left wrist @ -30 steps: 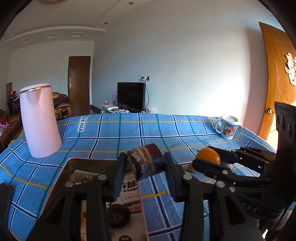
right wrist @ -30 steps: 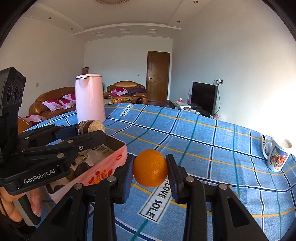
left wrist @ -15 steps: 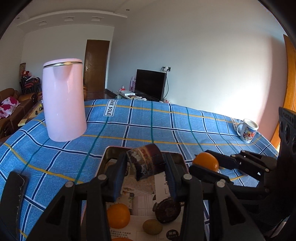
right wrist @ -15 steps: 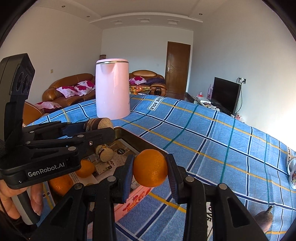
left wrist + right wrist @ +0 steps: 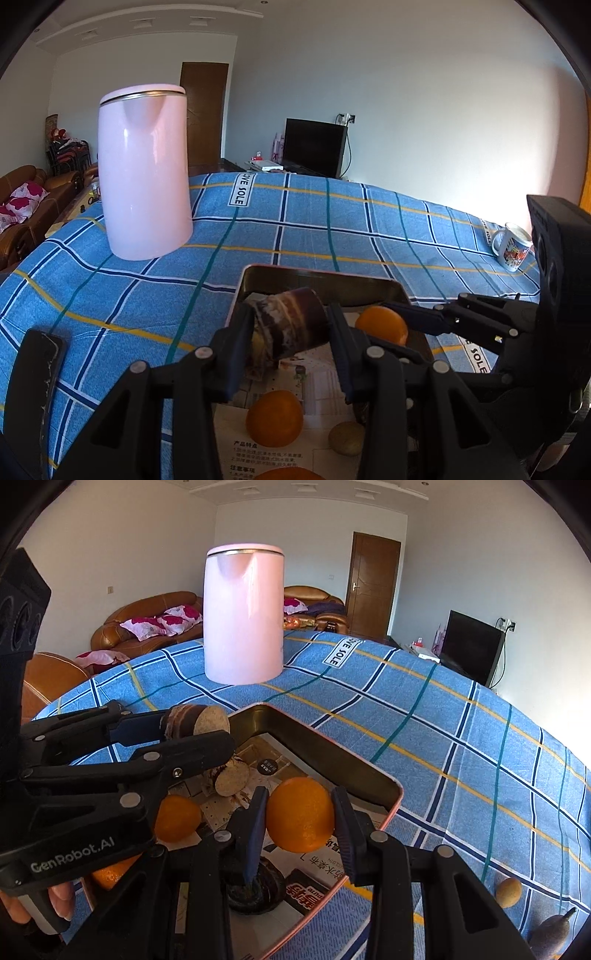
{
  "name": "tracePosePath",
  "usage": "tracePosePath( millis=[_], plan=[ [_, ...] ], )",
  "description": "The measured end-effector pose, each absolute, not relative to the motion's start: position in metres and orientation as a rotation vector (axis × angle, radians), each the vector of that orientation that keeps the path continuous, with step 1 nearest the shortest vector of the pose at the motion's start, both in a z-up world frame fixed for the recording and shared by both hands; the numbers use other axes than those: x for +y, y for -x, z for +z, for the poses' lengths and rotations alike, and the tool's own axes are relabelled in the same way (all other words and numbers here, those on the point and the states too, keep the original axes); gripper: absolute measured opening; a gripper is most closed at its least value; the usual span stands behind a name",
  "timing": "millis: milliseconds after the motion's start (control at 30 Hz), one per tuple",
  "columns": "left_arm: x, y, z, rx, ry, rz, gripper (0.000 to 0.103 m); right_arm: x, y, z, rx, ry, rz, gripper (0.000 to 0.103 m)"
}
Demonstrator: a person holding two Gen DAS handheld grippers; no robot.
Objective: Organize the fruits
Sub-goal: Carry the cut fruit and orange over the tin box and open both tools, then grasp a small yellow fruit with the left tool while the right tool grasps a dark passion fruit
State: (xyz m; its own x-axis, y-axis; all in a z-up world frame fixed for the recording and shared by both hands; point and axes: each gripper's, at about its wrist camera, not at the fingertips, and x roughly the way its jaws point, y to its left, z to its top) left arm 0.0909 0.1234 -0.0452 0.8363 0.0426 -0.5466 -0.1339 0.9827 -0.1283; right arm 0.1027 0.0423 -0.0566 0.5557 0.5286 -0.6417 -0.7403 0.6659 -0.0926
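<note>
The left tongs [image 5: 291, 332] clamp a purple cut cane piece [image 5: 291, 323] and the right tongs [image 5: 300, 818] pinch an orange [image 5: 300, 815]. Both hang just above the open tin box [image 5: 354, 771] beneath them, probably ready to drop among the fruit there.
</note>
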Motion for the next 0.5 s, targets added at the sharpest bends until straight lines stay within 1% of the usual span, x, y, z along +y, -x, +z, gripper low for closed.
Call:
tracePosePath(
  millis=[100,133,167,233,267,300,333,433,500],
  plan=[
    [0.122,-0.091,-0.045,0.571,0.155,0.104,0.044,0.045,-0.106,-0.062,0.649,0.374,0.789,0.037],
    [0.121,-0.090,-0.044,0.570,0.154,0.106,0.048,0.045,-0.106,-0.063,0.658,0.373,0.790,0.038],
    [0.121,-0.089,-0.043,0.566,0.154,0.112,0.055,0.044,-0.105,-0.062,0.655,0.369,0.785,0.039],
    [0.120,-0.084,-0.038,0.543,0.161,0.113,0.062,0.039,-0.101,-0.057,0.637,0.360,0.780,0.047],
    [0.118,-0.080,-0.034,0.530,0.162,0.107,0.064,0.033,-0.098,-0.053,0.624,0.353,0.778,0.053],
    [0.114,-0.078,-0.030,0.518,0.158,0.102,0.065,0.026,-0.095,-0.047,0.604,0.346,0.776,0.055],
    [0.110,-0.075,-0.026,0.506,0.150,0.097,0.070,0.018,-0.091,-0.042,0.582,0.344,0.768,0.056],
    [0.090,-0.072,-0.013,0.472,0.122,0.052,0.071,-0.013,-0.081,-0.027,0.525,0.348,0.721,0.059],
    [0.073,-0.072,-0.007,0.463,0.097,0.017,0.075,-0.042,-0.078,-0.020,0.493,0.357,0.661,0.068]
  ],
)
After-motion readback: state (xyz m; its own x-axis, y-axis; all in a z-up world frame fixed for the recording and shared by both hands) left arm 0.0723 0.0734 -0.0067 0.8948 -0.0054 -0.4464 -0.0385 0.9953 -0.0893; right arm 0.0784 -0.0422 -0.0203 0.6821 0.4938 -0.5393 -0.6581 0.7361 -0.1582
